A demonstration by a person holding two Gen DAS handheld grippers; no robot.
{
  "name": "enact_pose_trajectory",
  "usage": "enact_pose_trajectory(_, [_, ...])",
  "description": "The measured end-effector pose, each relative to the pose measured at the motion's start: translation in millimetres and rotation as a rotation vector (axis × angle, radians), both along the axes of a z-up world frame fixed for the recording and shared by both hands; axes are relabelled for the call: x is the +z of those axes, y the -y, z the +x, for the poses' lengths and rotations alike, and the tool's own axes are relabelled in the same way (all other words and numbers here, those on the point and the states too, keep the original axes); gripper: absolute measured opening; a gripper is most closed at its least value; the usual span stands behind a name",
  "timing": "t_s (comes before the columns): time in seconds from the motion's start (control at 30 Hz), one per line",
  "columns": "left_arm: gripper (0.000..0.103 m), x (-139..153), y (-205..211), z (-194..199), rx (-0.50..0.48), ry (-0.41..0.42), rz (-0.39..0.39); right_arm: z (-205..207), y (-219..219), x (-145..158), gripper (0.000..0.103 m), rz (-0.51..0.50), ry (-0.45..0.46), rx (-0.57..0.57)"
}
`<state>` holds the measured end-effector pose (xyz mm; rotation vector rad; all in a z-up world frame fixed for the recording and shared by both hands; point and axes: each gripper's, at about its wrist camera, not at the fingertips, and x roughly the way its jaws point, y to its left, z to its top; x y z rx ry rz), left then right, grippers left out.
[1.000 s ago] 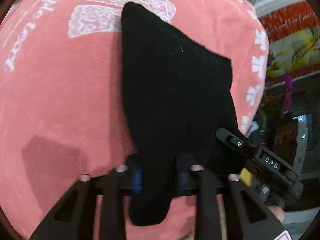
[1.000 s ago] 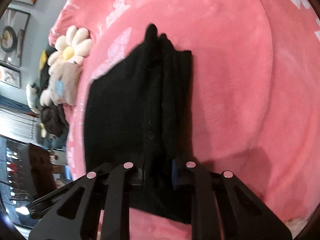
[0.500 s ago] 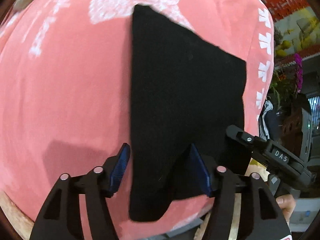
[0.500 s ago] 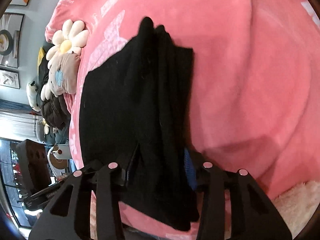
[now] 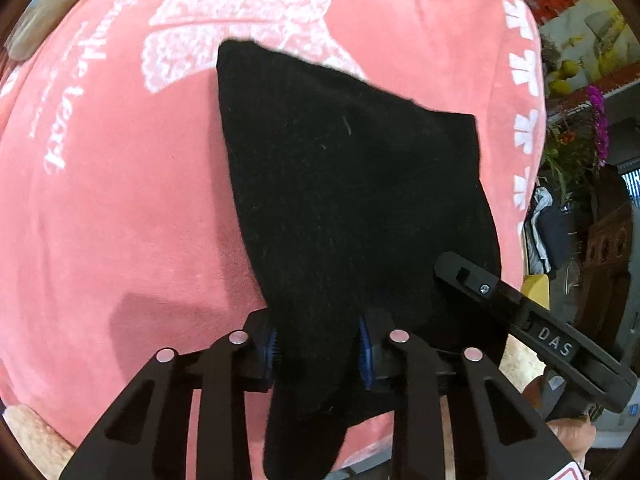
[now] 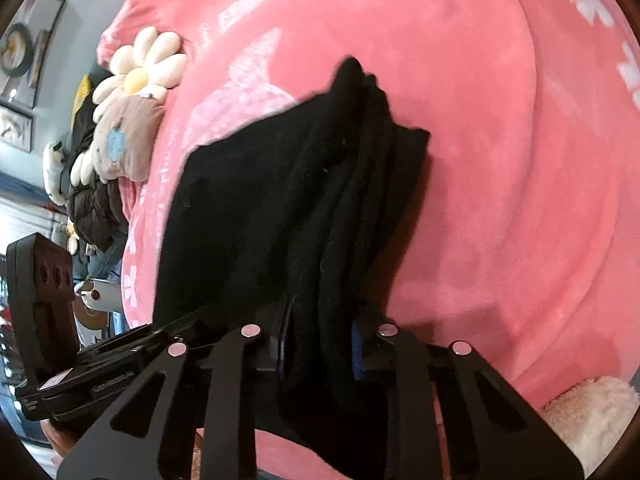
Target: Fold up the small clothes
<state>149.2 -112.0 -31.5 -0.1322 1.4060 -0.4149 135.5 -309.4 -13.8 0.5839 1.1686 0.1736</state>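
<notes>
A pink blanket (image 5: 120, 208) with white printed lettering and patterns covers the whole surface under my two grippers, and cluttered shelves and flowers (image 5: 596, 120) fill the room past its far right side. The black cloth (image 5: 352, 200) lies on the blanket straight ahead of my left gripper (image 5: 320, 350), spreading away from it to a pointed far corner, with its near end running down between the blue pads (image 5: 272, 350). Those jaws are closing, and the pads sit against both sides of the cloth. My right gripper (image 6: 320, 346) has the bunched, pleated edge of the same cloth (image 6: 280, 216) between its pads; its jaws are closing too, pressed on the folds. In the left view my right gripper's black finger (image 5: 520, 312) rests at the cloth's right edge.

To the left of my left gripper the blanket is bare and open. To the right of my right gripper it is also bare, rising in soft ridges. A flower-shaped cushion (image 6: 136, 76) lies well off to the far left.

Half a second ago both sets of jaws stood wide, clear of the cloth; a second ago they were clamped as now. The cloth's outline on the blanket has shifted only slightly.
</notes>
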Motion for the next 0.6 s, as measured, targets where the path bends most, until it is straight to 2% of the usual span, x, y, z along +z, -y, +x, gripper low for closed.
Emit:
enact_pose_trajectory(0.23, [0.024, 52.1, -16.9, -8.1, -0.001, 0.119, 0.032, -0.2, -32.2, 57.4, 0.02, -0.026, 0.111, 0.053])
enact_pose_trajectory(0.6, [0.024, 112.2, -91.3, -23.0, 0.083, 0.248, 0.04, -1.3, -104.3, 106.6, 0.02, -0.012, 0.232, 0.143])
